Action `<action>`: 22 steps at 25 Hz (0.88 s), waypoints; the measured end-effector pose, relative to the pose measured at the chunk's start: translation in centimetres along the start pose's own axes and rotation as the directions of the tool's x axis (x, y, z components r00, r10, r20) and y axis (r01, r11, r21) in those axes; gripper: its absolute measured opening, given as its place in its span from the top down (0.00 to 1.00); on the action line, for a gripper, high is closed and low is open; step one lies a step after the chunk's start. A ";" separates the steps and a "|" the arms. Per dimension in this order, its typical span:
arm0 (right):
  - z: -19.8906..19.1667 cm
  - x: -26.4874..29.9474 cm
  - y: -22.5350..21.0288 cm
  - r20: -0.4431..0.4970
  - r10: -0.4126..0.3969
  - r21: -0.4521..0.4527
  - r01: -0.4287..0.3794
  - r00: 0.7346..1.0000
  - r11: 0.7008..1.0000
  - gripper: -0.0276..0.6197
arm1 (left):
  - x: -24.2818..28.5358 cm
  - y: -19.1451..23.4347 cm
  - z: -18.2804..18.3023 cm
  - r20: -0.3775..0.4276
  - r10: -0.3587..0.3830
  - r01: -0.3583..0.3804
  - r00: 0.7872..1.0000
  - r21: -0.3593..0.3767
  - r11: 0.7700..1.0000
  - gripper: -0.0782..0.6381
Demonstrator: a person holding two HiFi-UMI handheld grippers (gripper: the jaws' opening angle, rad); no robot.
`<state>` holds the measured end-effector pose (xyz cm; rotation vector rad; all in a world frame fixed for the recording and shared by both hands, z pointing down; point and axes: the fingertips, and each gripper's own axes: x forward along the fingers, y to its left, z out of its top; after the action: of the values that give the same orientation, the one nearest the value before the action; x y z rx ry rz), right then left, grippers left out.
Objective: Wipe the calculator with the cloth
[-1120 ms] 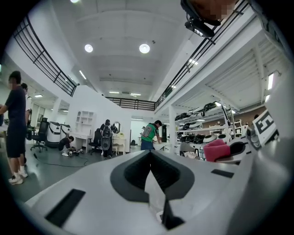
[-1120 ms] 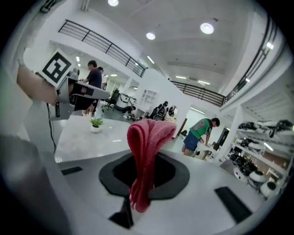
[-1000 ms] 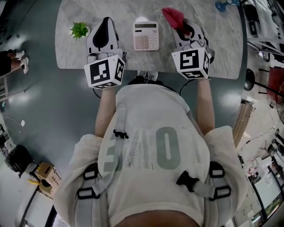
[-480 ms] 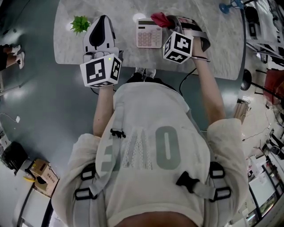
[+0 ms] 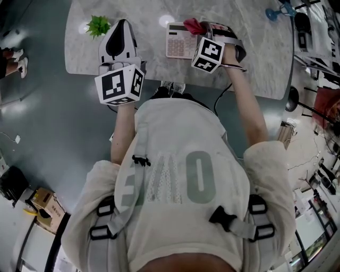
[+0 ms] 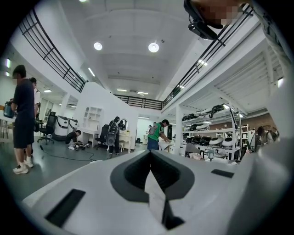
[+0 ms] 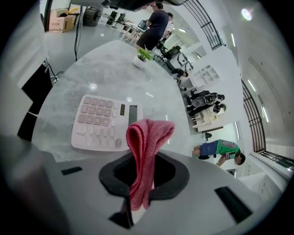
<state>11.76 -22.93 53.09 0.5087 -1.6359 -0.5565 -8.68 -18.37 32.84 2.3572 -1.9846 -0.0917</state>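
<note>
The pale pink calculator (image 5: pixel 177 42) lies flat on the marble table (image 5: pixel 260 64) in the head view. My right gripper (image 5: pixel 199 27) is turned toward the left and is shut on a folded red cloth (image 5: pixel 192 24), which hangs over the calculator's far right corner. In the right gripper view the cloth (image 7: pixel 145 147) sticks out of the closed jaws of my right gripper (image 7: pixel 141 186), and the calculator (image 7: pixel 104 123) lies just beyond and to the left. My left gripper (image 5: pixel 122 24) rests over the table left of the calculator, shut and holding nothing. The left gripper view looks over my left gripper (image 6: pixel 150 156) into the room.
A small green plant (image 5: pixel 99 24) stands at the table's far left corner; it also shows as the plant (image 7: pixel 144 54) in the right gripper view. A blue object (image 5: pixel 277 10) sits at the far right. The table's near edge runs just in front of my body. People stand in the hall behind.
My right gripper has swung left and tilted, carrying the red cloth from the calculator's right side to over its far right corner. The left gripper has stayed nearly still.
</note>
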 end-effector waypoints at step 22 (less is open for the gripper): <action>-0.1 2.8 1.1 -0.045 0.044 0.090 -0.040 0.998 0.995 0.87 | -0.1 -7.8 -24.1 -0.669 -0.337 0.052 0.662 -0.407 0.912 0.86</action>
<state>11.45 -23.77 55.92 0.5482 -1.6284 -0.4389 0.97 -16.74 56.22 1.9080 -1.1934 0.3955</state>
